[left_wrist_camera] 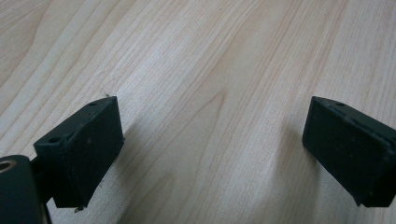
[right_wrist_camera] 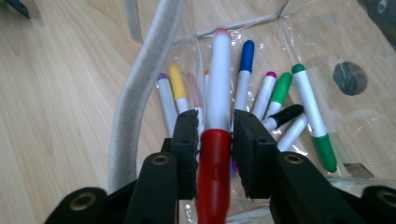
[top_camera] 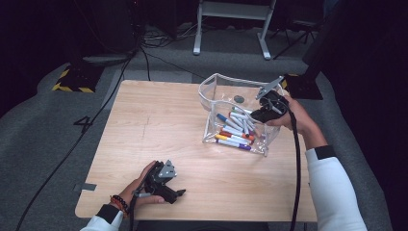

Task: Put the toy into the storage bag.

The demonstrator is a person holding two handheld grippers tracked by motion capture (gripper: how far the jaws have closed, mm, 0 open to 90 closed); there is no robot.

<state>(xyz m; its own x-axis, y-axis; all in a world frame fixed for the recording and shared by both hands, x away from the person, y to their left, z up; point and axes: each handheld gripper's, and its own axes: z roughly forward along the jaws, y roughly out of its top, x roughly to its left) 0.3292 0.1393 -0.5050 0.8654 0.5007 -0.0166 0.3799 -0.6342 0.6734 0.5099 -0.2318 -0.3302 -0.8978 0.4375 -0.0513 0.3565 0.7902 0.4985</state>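
Nearest the table's front edge: left gripper (top_camera: 180, 192), jaws spread wide over bare wood, nothing between them. Farther right: right gripper (right_wrist_camera: 215, 135), jaws flanking a red-capped marker (right_wrist_camera: 217, 116) above the clear pouch (top_camera: 211, 86); whether the pads press it, I cannot tell. Marker: white barrel, glossy red cap, slim, smooth. Risk: a loose grip may let it slide and land outside the pouch's soft rim. Beyond: loose markers (top_camera: 235, 132) inside.

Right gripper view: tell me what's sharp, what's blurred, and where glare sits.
Right gripper view: the red-capped marker blurs nearest the lens, the markers beyond stay sharp, and glare streaks the clear pouch. Left gripper view: the fingers throw soft shadows on the table.
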